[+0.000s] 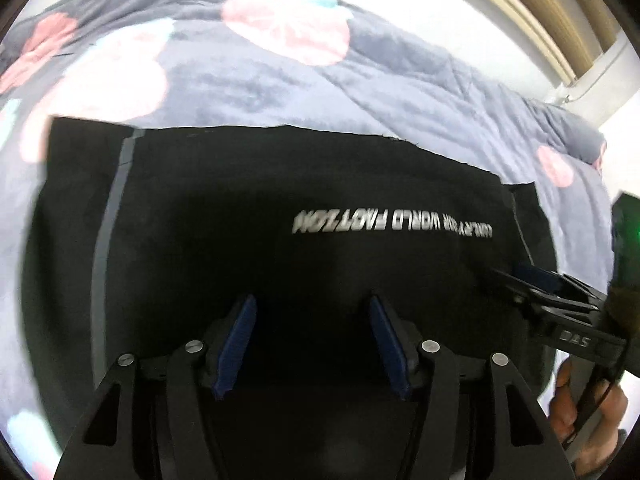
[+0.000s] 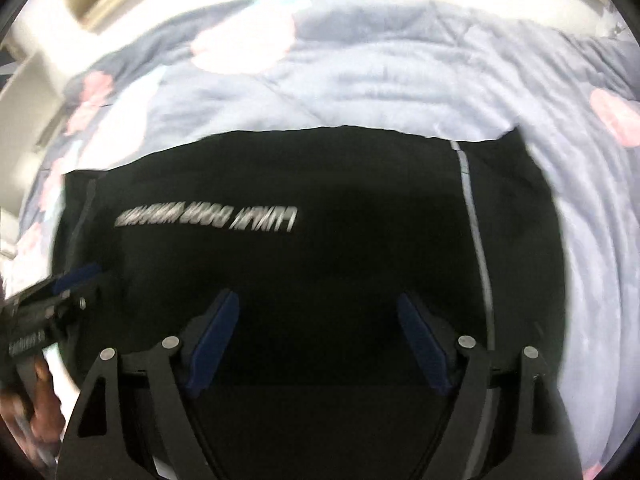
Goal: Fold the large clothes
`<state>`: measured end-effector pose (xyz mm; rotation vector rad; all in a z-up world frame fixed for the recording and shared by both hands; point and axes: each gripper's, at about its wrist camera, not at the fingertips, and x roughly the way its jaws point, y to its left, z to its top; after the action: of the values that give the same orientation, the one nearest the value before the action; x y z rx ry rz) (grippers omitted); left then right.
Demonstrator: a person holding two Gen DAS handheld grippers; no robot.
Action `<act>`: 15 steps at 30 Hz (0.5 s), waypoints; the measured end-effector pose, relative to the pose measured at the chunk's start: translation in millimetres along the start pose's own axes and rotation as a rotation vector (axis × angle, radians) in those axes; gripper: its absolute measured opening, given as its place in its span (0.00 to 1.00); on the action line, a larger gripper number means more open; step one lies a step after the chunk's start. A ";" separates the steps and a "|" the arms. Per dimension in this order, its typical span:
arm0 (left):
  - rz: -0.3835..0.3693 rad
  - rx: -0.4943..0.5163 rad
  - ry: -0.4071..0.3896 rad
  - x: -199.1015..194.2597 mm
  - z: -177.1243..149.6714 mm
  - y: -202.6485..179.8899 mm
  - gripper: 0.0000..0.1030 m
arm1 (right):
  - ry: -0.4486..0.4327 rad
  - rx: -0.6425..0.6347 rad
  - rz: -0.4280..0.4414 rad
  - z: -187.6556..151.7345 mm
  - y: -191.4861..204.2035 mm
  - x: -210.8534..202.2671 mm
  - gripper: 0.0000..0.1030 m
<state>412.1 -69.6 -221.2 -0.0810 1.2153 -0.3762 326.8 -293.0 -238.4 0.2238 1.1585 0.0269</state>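
left gripper (image 1: 312, 344) jaws apart, nothing between the blue pads (image 1: 236, 344), hovering over the near part of the black garment (image 1: 240, 208). right gripper (image 2: 316, 344) jaws also apart, wider, empty, over the same garment (image 2: 340, 200). from the left wrist view the right gripper (image 1: 520, 274) shows at the right edge, tips at the garment's right side near a seam; contact unclear, blurry. from the right wrist view the left gripper (image 2: 76, 276) shows at the left edge, tips at the garment's left side. a hand (image 1: 580, 404) grips the right tool's handle; another hand (image 2: 36, 400) holds the left one.

garment lies spread flat on a quilt (image 1: 380, 92), far edge straight. white lettering (image 1: 394, 222) across the middle, upside down to the cameras, blurred in the right view. grey stripe (image 1: 108, 216) runs down its left side, another stripe (image 2: 476, 240) down its right side. quilt is grey-blue with pink and white fruit prints (image 1: 288, 36). wall and tan trim (image 1: 532, 12) behind.
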 end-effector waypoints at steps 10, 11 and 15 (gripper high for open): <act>0.160 -0.108 0.065 8.0 -61.4 36.2 0.60 | 0.107 -0.006 -0.067 -63.9 2.5 31.9 0.78; 0.197 -0.075 0.055 9.8 -59.1 29.2 0.61 | 0.113 0.002 -0.069 -62.8 3.3 32.3 0.78; 0.199 -0.045 0.036 4.8 -59.7 26.6 0.62 | 0.109 0.017 -0.029 -65.9 3.4 20.5 0.76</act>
<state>364.6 -38.0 -253.5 0.0087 1.2549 -0.1772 275.3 -276.3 -281.4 0.2231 1.2711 0.0037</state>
